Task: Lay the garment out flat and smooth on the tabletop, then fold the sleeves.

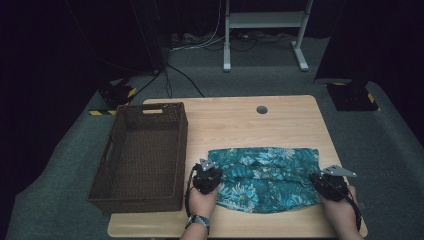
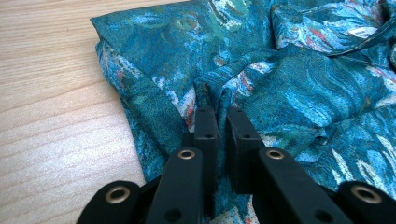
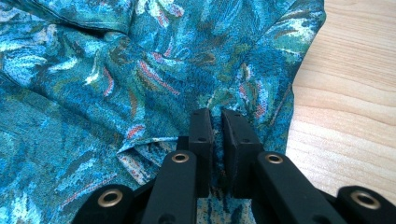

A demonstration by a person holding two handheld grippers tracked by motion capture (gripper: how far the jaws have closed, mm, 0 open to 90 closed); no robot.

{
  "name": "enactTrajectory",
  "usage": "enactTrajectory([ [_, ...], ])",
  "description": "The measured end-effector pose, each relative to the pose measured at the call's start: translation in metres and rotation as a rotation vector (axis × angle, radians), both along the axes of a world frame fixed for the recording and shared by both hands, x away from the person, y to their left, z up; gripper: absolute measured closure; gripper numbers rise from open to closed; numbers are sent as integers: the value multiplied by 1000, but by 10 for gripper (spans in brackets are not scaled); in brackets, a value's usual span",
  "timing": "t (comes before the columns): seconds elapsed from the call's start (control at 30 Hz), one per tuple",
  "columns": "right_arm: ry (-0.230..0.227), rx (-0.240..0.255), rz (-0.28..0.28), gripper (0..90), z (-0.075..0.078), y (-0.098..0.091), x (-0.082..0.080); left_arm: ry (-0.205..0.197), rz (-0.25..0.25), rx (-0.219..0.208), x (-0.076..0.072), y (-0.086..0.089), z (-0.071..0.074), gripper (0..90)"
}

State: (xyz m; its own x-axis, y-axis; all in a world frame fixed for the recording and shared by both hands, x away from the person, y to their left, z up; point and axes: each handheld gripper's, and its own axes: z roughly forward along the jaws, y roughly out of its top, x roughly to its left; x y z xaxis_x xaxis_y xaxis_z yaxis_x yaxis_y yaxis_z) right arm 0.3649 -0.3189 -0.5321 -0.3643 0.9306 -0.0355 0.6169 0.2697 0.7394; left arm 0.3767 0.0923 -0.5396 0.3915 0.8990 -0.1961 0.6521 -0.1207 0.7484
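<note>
A teal cloth with a leaf and flower print lies folded into a wide band on the near half of the wooden table. My left gripper is at its left end. In the left gripper view the jaws of that gripper pinch a raised fold of the cloth. My right gripper is at the right end of the cloth. Its jaws stand nearly together with the edge of the cloth between them. A hand holds each gripper at the table's front edge.
A dark brown wicker basket stands on the left side of the table, close to the left gripper. A round cable hole sits near the far edge. Beyond the table are grey carpet, cables and a white stand.
</note>
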Motion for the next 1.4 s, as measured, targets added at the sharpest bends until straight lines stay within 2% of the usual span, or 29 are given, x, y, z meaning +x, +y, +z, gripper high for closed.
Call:
enactTrajectory([
  [0.03,2,10,-2,821,0,-1,0,2,-1,-8,0,1,0,836],
  [0.23,-6,40,-7,789,0,-5,-1,7,-5,9,-2,-4,2,762],
  [0.33,-21,41,-8,757,3,-4,-3,15,10,14,-1,-5,6,648],
  [0.43,-39,47,-12,687,6,-4,-4,20,36,-13,0,-4,12,535],
  [0.53,-57,46,-23,603,9,-4,-5,3,47,-11,2,-5,20,450],
  [0.67,-69,56,-34,521,12,-4,-5,-19,41,-11,4,-9,31,403],
  [0.8,-78,64,-21,520,15,-2,-6,-37,24,7,6,-15,38,358],
  [0.9,-84,60,-13,511,16,1,-7,-38,10,11,9,-21,41,345],
  [1.0,-91,65,-9,511,18,3,-8,-36,-11,-2,13,-27,44,410],
  [1.4,-93,58,15,516,17,8,-7,-32,-64,6,25,-61,48,420],
])
